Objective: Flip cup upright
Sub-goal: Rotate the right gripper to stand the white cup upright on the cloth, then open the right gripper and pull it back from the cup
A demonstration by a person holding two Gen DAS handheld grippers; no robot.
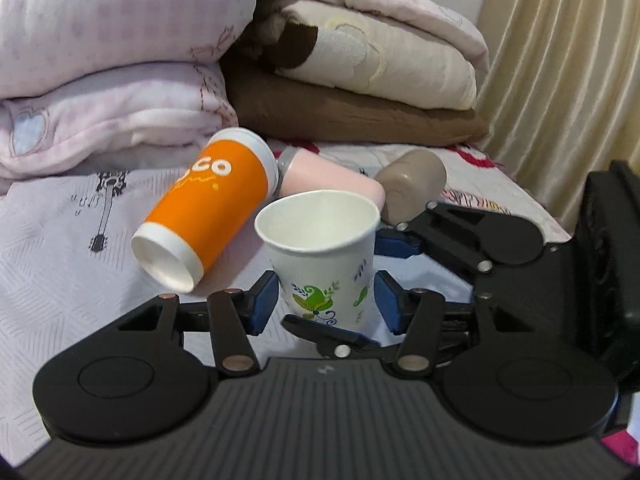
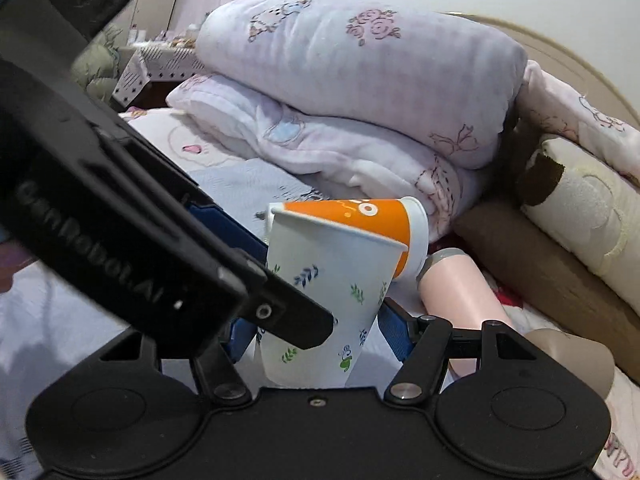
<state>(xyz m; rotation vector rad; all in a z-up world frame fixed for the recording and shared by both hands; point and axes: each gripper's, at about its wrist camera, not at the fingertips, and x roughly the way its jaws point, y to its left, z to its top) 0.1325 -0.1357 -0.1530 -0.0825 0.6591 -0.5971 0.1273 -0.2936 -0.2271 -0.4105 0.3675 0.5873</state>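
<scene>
A white paper cup with green and blue leaf prints [image 1: 326, 258] stands upright, mouth up, on the bedspread. It sits between the blue pads of my left gripper [image 1: 326, 300], with a small gap on each side. My right gripper [image 2: 320, 332] comes in from the right and also straddles the cup [image 2: 320, 292]; its pads stand apart from the cup wall. The left gripper's body [image 2: 120, 216] crosses the left of the right wrist view.
An orange cup [image 1: 200, 216] lies on its side just left of and behind the paper cup. A pink cup [image 1: 328, 180] and a taupe cup [image 1: 412, 184] lie behind. Folded quilts [image 1: 120, 80] and brown blankets [image 1: 352, 108] are stacked at the back. A curtain [image 1: 560, 60] hangs at right.
</scene>
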